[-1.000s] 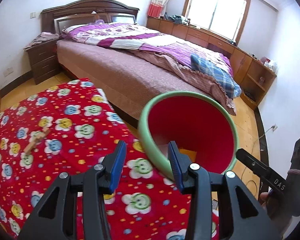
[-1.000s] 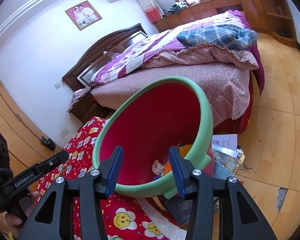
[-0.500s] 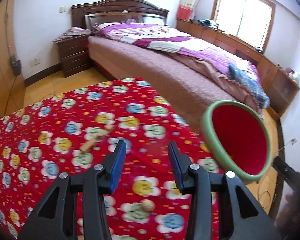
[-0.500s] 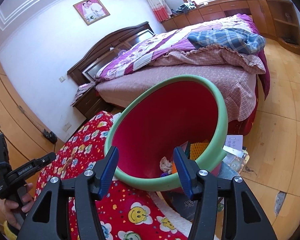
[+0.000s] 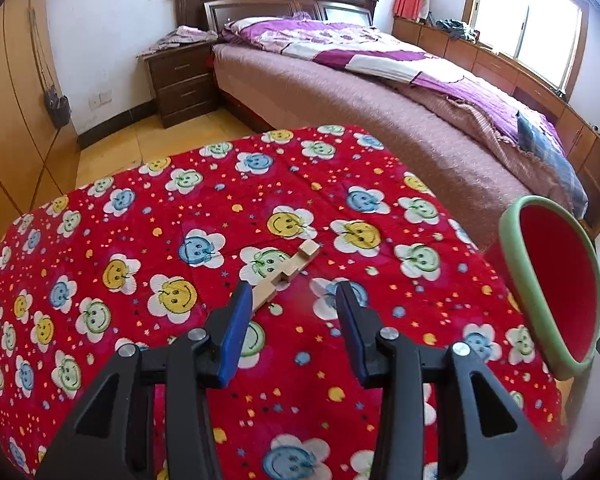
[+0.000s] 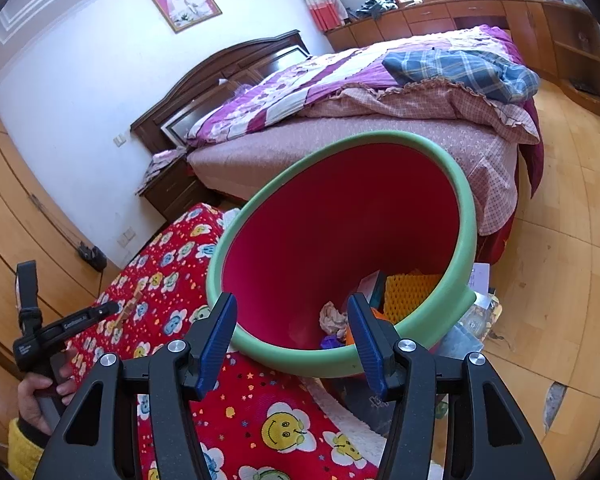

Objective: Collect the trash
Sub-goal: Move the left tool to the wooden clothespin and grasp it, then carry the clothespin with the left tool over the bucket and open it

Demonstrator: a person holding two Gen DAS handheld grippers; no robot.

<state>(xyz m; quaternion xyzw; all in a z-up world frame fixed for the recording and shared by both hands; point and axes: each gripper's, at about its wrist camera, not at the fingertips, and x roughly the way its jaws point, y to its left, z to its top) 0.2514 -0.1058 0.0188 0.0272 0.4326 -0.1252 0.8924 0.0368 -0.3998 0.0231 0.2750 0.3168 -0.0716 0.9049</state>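
Observation:
A pale wooden stick (image 5: 286, 276) lies on the red smiley-flower tablecloth (image 5: 140, 240). My left gripper (image 5: 292, 312) is open and empty, just short of the stick's near end. A red bin with a green rim (image 6: 380, 216) stands at the table's edge, seen also in the left wrist view (image 5: 556, 288). It holds crumpled paper (image 6: 332, 316), an orange mesh piece (image 6: 412, 288) and other scraps. My right gripper (image 6: 292, 328) is open and empty, its fingertips at the bin's near rim. The left gripper shows in the right wrist view (image 6: 112, 308) over the stick (image 6: 130, 306).
A large bed (image 5: 380, 92) with purple bedding stands beyond the table. A dark nightstand (image 5: 180, 80) is by the wall. Wooden cabinets (image 6: 540, 20) run under the window. Papers and bags (image 6: 476, 304) lie on the wood floor beside the bin.
My left gripper has swung left away from the bin and come up to the wooden stick. The right gripper has stayed at the bin, shifting only slightly.

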